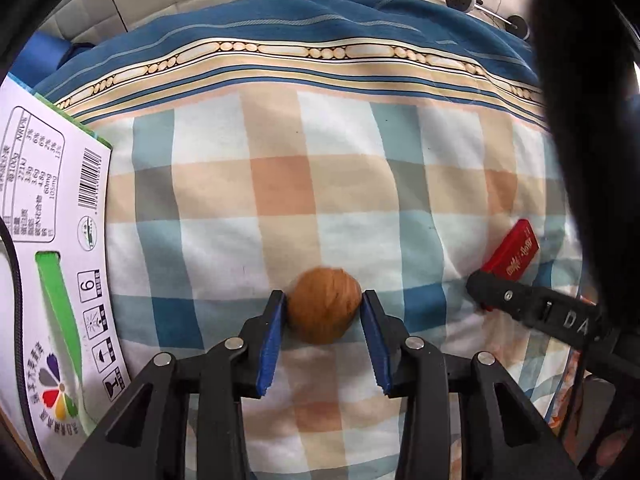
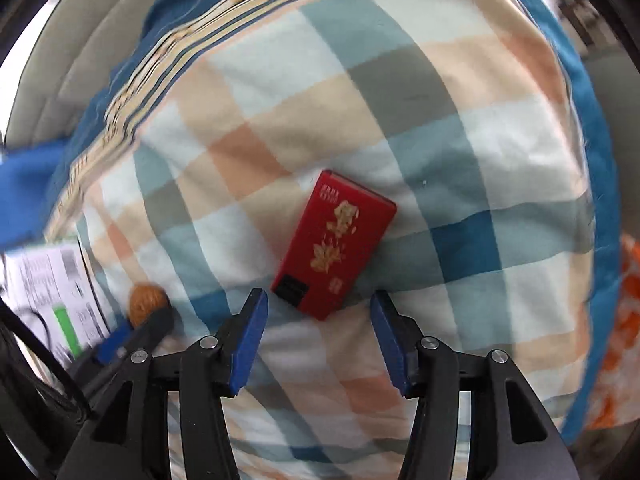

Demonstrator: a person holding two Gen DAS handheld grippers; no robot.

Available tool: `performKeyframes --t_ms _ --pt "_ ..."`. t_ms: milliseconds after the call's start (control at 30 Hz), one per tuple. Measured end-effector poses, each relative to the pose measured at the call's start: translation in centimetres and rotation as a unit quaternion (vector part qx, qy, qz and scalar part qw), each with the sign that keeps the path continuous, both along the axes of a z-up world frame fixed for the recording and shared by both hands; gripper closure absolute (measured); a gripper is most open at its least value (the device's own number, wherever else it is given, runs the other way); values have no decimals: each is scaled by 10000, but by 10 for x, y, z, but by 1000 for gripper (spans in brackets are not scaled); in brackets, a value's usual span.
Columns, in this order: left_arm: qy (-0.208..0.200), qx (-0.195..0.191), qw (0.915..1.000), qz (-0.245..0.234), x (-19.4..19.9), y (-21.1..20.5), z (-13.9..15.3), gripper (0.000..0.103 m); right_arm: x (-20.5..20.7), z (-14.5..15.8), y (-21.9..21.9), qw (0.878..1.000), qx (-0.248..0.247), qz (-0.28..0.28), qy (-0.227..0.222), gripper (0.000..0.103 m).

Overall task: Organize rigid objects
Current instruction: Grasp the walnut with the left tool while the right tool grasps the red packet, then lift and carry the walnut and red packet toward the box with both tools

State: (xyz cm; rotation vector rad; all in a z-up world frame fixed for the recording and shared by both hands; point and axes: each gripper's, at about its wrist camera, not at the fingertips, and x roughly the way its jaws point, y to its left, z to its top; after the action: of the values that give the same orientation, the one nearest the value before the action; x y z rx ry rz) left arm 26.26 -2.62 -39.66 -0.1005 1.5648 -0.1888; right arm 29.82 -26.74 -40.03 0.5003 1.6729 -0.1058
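Note:
A brown walnut (image 1: 323, 305) lies on the checked blanket (image 1: 280, 184) between the blue pads of my left gripper (image 1: 324, 300); the pads touch its sides. The walnut also shows at the left in the right wrist view (image 2: 146, 298), with a left gripper finger (image 2: 156, 324) against it. A red flat box (image 2: 334, 244) with gold print lies on the blanket (image 2: 460, 152) just ahead of my right gripper (image 2: 318, 300), which is open and empty. In the left wrist view the red box (image 1: 514, 250) lies at the right, by the right gripper's black finger (image 1: 504, 294).
A white printed carton (image 1: 48, 240) with a green stripe stands at the left; it also shows in the right wrist view (image 2: 52, 276). A blue striped border (image 1: 320, 28) edges the blanket's far side. An orange patterned cloth (image 2: 624, 320) lies beyond the right edge.

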Motion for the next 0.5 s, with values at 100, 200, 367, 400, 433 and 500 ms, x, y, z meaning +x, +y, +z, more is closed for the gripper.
performKeyframes --t_ms 100,200,367,400,433,500 --pt "94 -52 9999 112 3 3 -7 67 5 2 -4 9994 -121 -294 -99 45" --pt "118 -55 9999 104 8 5 -10 67 12 7 -4 9984 -359 -425 -120 49" --pt "59 2 10000 -45 12 -5 -10 69 18 12 6 9958 -864 -279 -69 62" --pt "56 -2 10000 -63 9 -6 -8 69 17 12 11 9959 -880 -197 -65 62" --pt "45 -25 10000 -77 8 -12 -7 69 14 12 16 9961 -871 -105 -61 63" --pt "-30 -64 9999 -96 -5 -16 -2 69 16 11 36 9968 -797 2 -29 64"
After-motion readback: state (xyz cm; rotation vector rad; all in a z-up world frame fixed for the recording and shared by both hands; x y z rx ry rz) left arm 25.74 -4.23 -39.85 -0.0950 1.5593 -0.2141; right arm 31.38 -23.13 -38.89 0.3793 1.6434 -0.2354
